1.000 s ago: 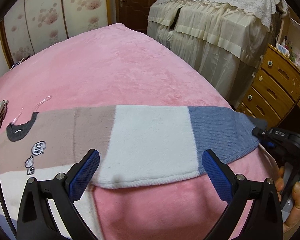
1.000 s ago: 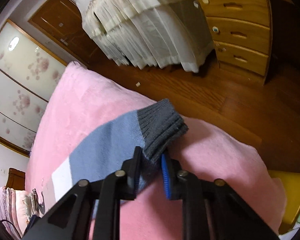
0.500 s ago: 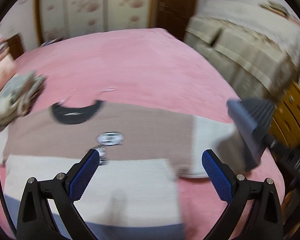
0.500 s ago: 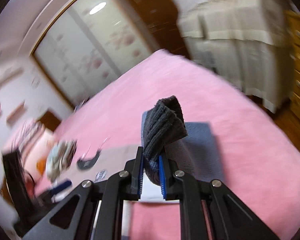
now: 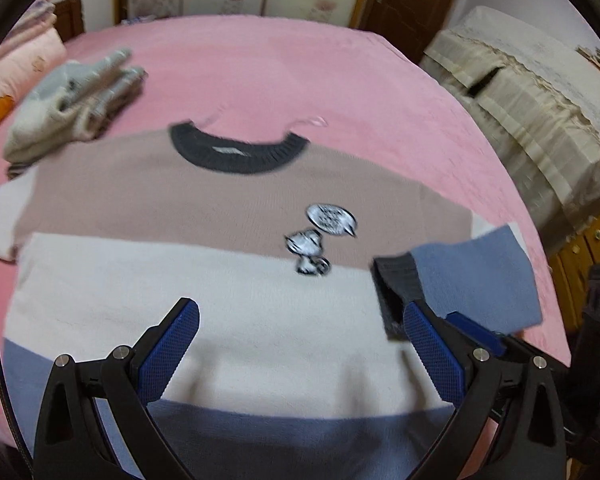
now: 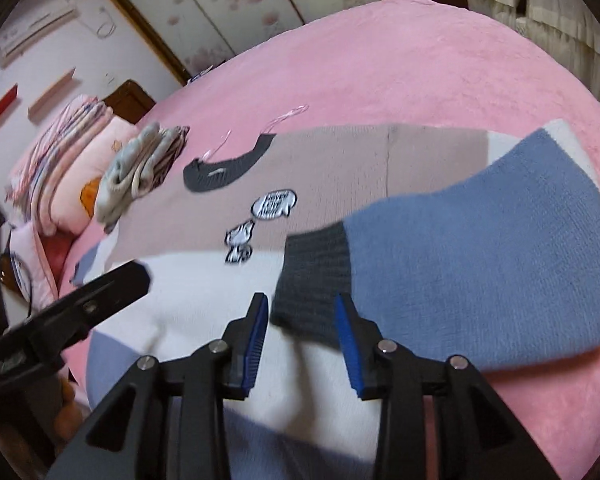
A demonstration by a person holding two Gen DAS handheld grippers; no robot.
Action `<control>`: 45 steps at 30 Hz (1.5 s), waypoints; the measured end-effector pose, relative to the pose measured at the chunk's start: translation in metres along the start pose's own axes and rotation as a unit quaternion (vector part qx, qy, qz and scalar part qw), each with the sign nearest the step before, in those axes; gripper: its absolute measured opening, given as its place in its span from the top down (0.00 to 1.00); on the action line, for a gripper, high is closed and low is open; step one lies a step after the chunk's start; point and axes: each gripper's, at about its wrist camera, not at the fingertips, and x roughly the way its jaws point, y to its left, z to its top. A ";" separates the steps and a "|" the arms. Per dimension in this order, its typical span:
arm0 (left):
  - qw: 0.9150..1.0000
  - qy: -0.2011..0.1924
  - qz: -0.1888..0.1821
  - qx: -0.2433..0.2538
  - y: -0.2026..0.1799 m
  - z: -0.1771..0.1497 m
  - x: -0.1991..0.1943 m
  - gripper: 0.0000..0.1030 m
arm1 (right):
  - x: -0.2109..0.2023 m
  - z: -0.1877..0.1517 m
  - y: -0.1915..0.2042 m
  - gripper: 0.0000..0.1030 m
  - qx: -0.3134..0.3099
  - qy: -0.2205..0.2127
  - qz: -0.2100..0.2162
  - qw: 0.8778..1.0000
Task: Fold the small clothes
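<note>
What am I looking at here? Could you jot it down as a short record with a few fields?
Surface: pink plush blanket on a bed
Garment: striped knitted sweater in tan, cream and blue, lying flat, front up
Sleeve: blue sleeve with dark grey cuff, folded in over the chest
Right gripper: jaws opening, cuff between them, pads not pressing it
Left gripper: open, above the cream stripe
Also there: pile of folded grey clothes

Striped sweater (image 5: 228,304) (sleeve (image 5: 472,284) folded inward) on bed (image 5: 284,76)
</note>
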 end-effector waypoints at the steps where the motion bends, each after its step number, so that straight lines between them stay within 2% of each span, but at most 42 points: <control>1: 1.000 0.009 -0.014 0.000 0.000 -0.001 0.005 0.01 | -0.007 -0.003 0.000 0.66 -0.006 -0.008 -0.007 1.000; 5: 0.996 0.044 -0.083 -0.009 -0.006 -0.006 0.023 0.04 | -0.041 -0.017 -0.004 0.66 -0.018 -0.044 -0.047 0.998; 8: 0.986 0.075 -0.143 -0.034 -0.009 -0.009 0.038 0.09 | -0.060 -0.026 -0.010 0.66 -0.014 -0.059 -0.067 0.996; 9: 0.981 0.083 -0.171 -0.050 -0.010 -0.012 0.043 0.12 | -0.064 -0.029 -0.012 0.66 -0.012 -0.063 -0.073 0.995; 12: 0.970 0.097 -0.213 -0.071 -0.016 -0.019 0.055 0.15 | -0.071 -0.035 -0.017 0.66 -0.004 -0.069 -0.088 0.994; 15: 0.966 0.103 -0.224 -0.075 -0.024 -0.025 0.068 0.19 | -0.077 -0.041 -0.026 0.66 0.004 -0.072 -0.096 0.993; 22: 0.959 0.110 -0.244 -0.095 -0.039 -0.032 0.097 0.44 | -0.071 -0.046 -0.040 0.66 0.019 -0.062 -0.097 0.993; 26: 0.953 0.104 -0.260 -0.114 -0.044 -0.027 0.104 0.51 | -0.064 -0.052 -0.046 0.66 0.027 -0.057 -0.096 0.993; 28: 0.952 0.100 -0.262 -0.125 -0.044 -0.026 0.108 0.58 | -0.061 -0.054 -0.048 0.66 0.031 -0.054 -0.095 0.993; 31: 0.947 0.098 -0.266 -0.151 -0.045 -0.023 0.114 0.59 | -0.059 -0.055 -0.051 0.66 0.034 -0.051 -0.097 0.993; 36: 0.950 0.094 -0.251 -0.158 -0.049 -0.017 0.118 0.61 | -0.059 -0.056 -0.056 0.66 0.042 -0.051 -0.098 0.993; 38: 0.960 0.094 -0.226 -0.139 -0.054 -0.015 0.119 0.87 | -0.060 -0.056 -0.058 0.66 0.046 -0.051 -0.100 0.993; 39: 0.966 0.102 -0.210 -0.112 -0.060 -0.012 0.120 0.92 | -0.060 -0.057 -0.059 0.66 0.048 -0.051 -0.101 0.992; 41: 0.973 0.099 -0.191 -0.080 -0.069 -0.008 0.116 0.92 | -0.061 -0.056 -0.061 0.66 0.053 -0.052 -0.104 0.992; 45: 0.982 0.050 -0.182 -0.026 -0.086 0.013 0.082 0.92 | -0.061 -0.055 -0.063 0.66 0.056 -0.052 -0.110 0.991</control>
